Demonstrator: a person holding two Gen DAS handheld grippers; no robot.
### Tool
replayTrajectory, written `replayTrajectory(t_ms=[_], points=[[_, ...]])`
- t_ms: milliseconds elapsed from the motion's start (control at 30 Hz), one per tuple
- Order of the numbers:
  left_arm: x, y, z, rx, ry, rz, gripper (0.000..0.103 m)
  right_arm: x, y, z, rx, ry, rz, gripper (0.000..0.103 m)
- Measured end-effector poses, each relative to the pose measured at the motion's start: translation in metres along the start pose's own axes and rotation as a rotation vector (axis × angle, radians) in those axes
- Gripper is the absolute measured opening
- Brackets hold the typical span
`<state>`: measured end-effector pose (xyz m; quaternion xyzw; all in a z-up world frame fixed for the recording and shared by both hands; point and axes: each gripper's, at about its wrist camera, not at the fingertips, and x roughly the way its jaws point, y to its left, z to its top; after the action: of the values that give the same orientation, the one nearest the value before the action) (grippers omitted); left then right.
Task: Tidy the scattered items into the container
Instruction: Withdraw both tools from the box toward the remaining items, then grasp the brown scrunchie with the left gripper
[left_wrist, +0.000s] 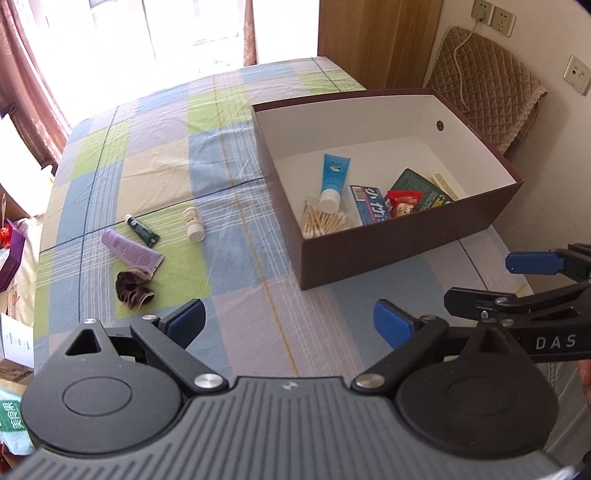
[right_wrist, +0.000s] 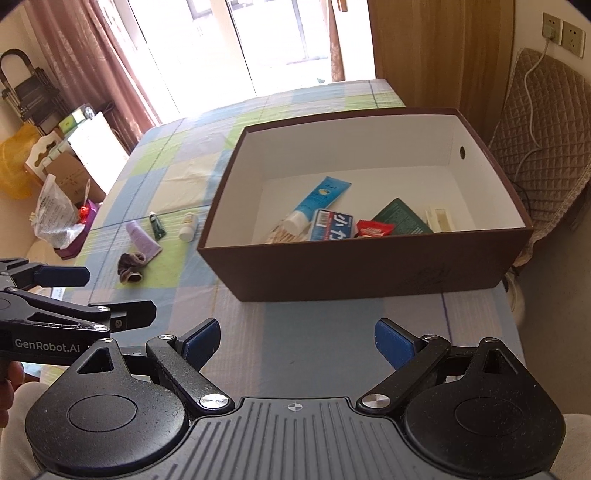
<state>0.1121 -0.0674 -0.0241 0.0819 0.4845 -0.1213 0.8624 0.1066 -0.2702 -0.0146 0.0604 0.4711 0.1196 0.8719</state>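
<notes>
Both hand-held grippers, left (left_wrist: 289, 320) and right (right_wrist: 297, 341), hover wide open and empty over the plaid-clothed counter (left_wrist: 236, 280). Beside the brown box (right_wrist: 369, 273) (partly filled) lie a purple tube (left_wrist: 131, 252), green tube (left_wrist: 142, 229), white bottle (left_wrist: 193, 223) and scrunchie (left_wrist: 132, 289).

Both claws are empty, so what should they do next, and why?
Probably the left claw should reach toward the hair scrunchie. It seems the nearest of four things left on the tablecloth, beside the purple tube, green tube and little white bottle. The box holds the rest.
</notes>
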Motion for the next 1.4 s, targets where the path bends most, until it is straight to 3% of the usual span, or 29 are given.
replayTrajectory(t_ms=[633, 1000, 1200, 1400], points=[[0.003, 0.095, -0.057, -0.194, 0.077, 0.143, 0.097, 0.038, 0.061, -0.002, -0.092, 0.032, 0.124, 0.096], [0.018, 0.151, -0.063, -0.259, 0.045, 0.161, 0.096, 0.077, 0.108, 0.034, -0.206, 0.005, 0.219, 0.096], [0.045, 0.176, -0.043, -0.250, 0.005, 0.138, 0.087, 0.106, 0.124, 0.061, -0.228, -0.006, 0.228, 0.096], [0.086, 0.185, -0.024, -0.150, 0.011, 0.106, 0.071, 0.140, 0.131, 0.085, -0.264, 0.020, 0.246, 0.096]])
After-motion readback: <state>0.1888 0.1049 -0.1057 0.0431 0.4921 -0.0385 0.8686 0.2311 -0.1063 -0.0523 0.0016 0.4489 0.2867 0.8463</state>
